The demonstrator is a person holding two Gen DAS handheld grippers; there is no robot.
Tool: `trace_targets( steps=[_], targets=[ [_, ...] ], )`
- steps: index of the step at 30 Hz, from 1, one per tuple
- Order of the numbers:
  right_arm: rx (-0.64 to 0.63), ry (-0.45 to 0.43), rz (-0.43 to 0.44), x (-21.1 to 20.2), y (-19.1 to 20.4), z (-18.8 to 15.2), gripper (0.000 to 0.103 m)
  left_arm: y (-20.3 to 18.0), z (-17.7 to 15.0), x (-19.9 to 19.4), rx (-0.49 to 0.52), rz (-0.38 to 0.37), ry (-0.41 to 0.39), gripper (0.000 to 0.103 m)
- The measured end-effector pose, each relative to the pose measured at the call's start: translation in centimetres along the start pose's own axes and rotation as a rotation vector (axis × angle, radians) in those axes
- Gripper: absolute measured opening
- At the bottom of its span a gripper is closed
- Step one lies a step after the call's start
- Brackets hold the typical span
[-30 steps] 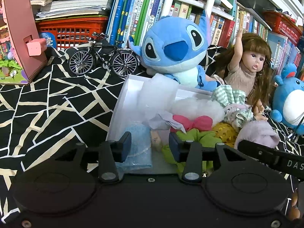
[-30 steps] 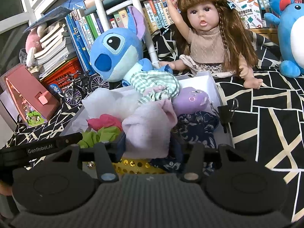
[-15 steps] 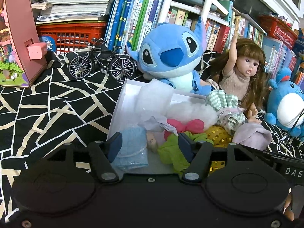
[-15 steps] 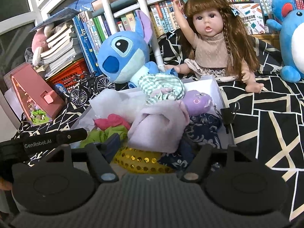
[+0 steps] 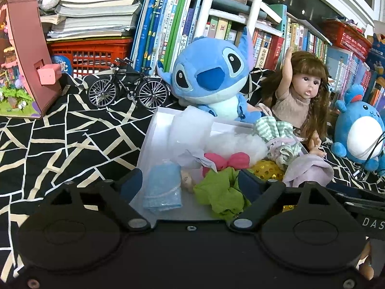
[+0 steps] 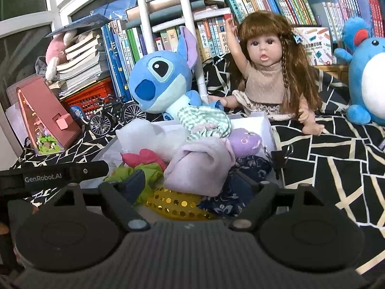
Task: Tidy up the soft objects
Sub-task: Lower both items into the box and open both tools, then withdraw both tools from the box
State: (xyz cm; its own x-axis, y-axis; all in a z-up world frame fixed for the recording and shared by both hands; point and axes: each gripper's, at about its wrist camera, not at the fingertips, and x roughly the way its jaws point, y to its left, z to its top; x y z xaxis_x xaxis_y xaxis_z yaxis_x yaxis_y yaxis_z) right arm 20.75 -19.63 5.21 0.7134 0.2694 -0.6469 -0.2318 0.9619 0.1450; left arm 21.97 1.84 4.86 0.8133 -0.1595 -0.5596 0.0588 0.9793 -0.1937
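A: How far along does the sorting look?

B: Mostly done, I'd judge. The white box (image 5: pixel 154 142) at the centre of the left wrist view holds a heap of soft things: a light blue pouch (image 5: pixel 162 185) at lower centre, a green cloth (image 5: pixel 221 195) beside it, a pink cloth (image 5: pixel 226 160) just above, white stuffing (image 5: pixel 235 143) behind.

A: And from the right wrist view?

B: A lilac cloth (image 6: pixel 202 166) sits on top of the pile at centre, with a gold sequin piece (image 6: pixel 178 204) under it, a navy floral cloth (image 6: pixel 243 183) to its right, a purple plush (image 6: pixel 245 141) and a green checked cloth (image 6: pixel 204 120) further back.

A: Are the tools holding anything?

B: No. The left gripper (image 5: pixel 190 183) is spread wide, its fingers either side of the pouch and green cloth but touching neither, as far as I can tell. The right gripper (image 6: pixel 192 184) is likewise released, the lilac cloth lying loose between its fingers.

A: What's left?

B: Perhaps tidying the heap. The blue plush (image 5: pixel 211 79), doll (image 5: pixel 303 94) and round blue toy (image 5: pixel 361 130) sit outside the box; whether they belong inside, I cannot say.
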Motion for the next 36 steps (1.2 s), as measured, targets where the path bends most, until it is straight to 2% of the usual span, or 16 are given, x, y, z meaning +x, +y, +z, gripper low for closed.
trace_targets(
  steps=[16, 28, 36],
  targets=[
    [-0.086, -0.066, -0.011, -3.7, 1.5, -0.4, 0.100, -0.6, -1.1, -3.9, 0.038, -0.025, -0.023, 0.090],
    [-0.098, -0.084, -0.032, -6.2, 1.7, -1.8, 0.103, -0.5, -2.8, -6.2, 0.041, -0.038, -0.012, 0.092],
    [-0.092, -0.067, -0.070, -6.7, 1.5, -3.6, 0.103, -0.5, -4.6, -6.4, 0.062, -0.012, 0.002, 0.092]
  ],
)
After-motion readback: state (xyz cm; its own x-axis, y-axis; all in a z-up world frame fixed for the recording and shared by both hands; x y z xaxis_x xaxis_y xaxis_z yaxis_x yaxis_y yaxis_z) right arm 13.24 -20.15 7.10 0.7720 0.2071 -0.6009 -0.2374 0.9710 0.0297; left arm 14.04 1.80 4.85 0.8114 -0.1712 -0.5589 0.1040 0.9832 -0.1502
